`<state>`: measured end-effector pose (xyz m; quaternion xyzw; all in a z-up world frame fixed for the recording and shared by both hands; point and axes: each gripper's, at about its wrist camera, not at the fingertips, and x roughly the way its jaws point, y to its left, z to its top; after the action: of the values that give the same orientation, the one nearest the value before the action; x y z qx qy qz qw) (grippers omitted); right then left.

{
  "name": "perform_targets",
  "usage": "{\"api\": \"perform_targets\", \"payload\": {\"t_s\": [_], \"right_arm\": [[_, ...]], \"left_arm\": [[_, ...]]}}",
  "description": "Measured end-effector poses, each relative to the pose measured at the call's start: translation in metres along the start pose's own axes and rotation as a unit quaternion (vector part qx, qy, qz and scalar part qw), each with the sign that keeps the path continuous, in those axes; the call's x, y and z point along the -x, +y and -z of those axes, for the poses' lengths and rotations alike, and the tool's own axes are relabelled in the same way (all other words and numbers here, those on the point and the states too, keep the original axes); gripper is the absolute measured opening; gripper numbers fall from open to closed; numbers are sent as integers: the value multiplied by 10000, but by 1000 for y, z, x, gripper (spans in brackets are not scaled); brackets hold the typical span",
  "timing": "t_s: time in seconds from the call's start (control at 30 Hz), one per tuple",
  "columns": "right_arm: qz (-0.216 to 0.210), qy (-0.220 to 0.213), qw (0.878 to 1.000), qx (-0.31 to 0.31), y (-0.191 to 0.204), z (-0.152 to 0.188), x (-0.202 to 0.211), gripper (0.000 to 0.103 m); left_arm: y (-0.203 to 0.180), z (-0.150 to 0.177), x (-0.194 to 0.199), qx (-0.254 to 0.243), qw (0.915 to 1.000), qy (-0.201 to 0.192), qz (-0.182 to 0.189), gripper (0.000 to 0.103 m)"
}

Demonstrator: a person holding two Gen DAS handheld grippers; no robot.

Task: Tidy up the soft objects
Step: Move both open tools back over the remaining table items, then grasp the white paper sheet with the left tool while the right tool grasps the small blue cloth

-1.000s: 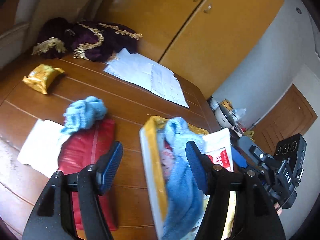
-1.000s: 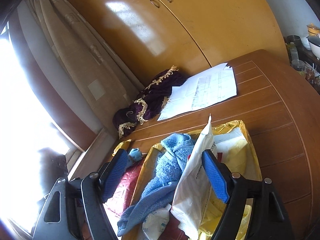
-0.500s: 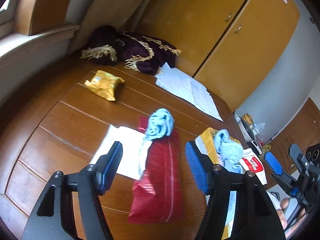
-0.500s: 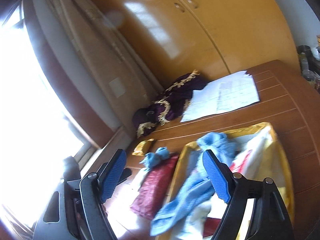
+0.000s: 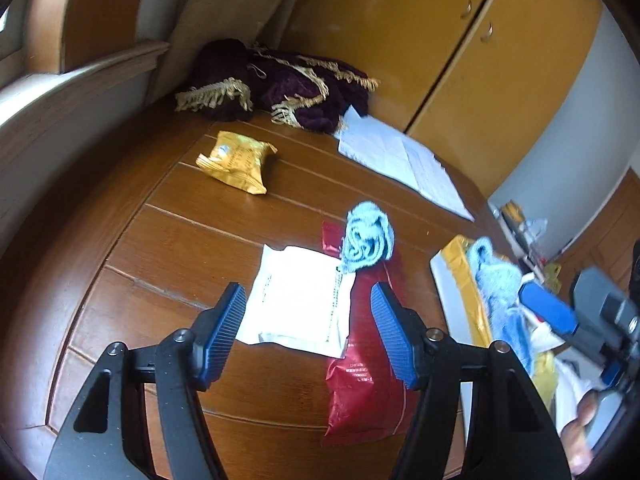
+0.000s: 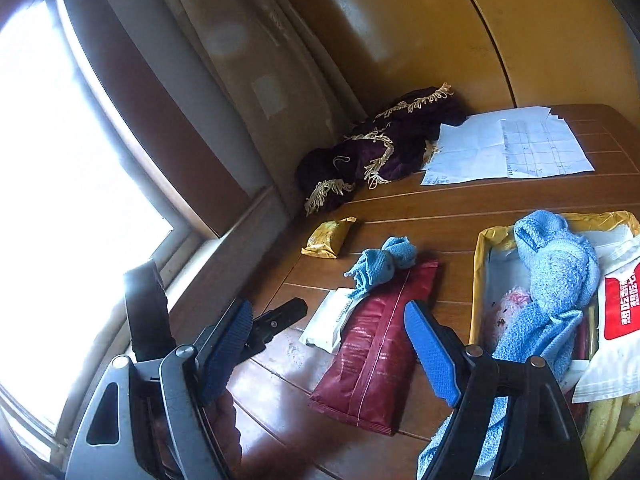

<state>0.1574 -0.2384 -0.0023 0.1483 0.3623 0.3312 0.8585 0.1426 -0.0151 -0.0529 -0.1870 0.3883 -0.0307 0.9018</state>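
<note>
A: Left gripper [image 5: 306,330] hangs over the desk [image 5: 168,248], fingers spread wide, nothing between them. White packet [image 5: 298,300] lies right below.

B: Right gripper [image 6: 332,354], same story, fingers apart and empty. The small blue cloth [image 6: 380,266] sits mid-desk on the red pouch [image 6: 376,356]; the big blue towel [image 6: 560,280] is draped in the yellow bag [image 6: 482,248] at the right edge.

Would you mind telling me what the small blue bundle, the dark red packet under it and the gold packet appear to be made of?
Small blue bundle: probably terry cloth, matte, with a looped, fuzzy surface. Dark red packet: likely plastic film, slightly glossy, creased, with printed text. Gold packet: seemingly foil-like film, shiny and crinkled with crimped ends.
</note>
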Motion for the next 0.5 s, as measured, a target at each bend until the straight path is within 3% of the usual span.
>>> {"api": "perform_targets", "payload": {"t_s": [0.13,0.3,0.43,0.5], "right_arm": [[200,267,9993,-141,-2,-11,-10,80],[161,864,9946,-545,-16,-30,-33,80],[69,1335,9875,-841,-25,-43,-59,76],[236,1446,9863,-756,-25,-51,-74,76]], "left_arm": [[-6,2,-13,-178,9997,120,-91,64],[-6,3,-26,-327,9982,412,-275,64],[-2,5,-26,-271,9984,458,-211,54],[-2,7,-25,-312,9983,441,-233,52]]}}
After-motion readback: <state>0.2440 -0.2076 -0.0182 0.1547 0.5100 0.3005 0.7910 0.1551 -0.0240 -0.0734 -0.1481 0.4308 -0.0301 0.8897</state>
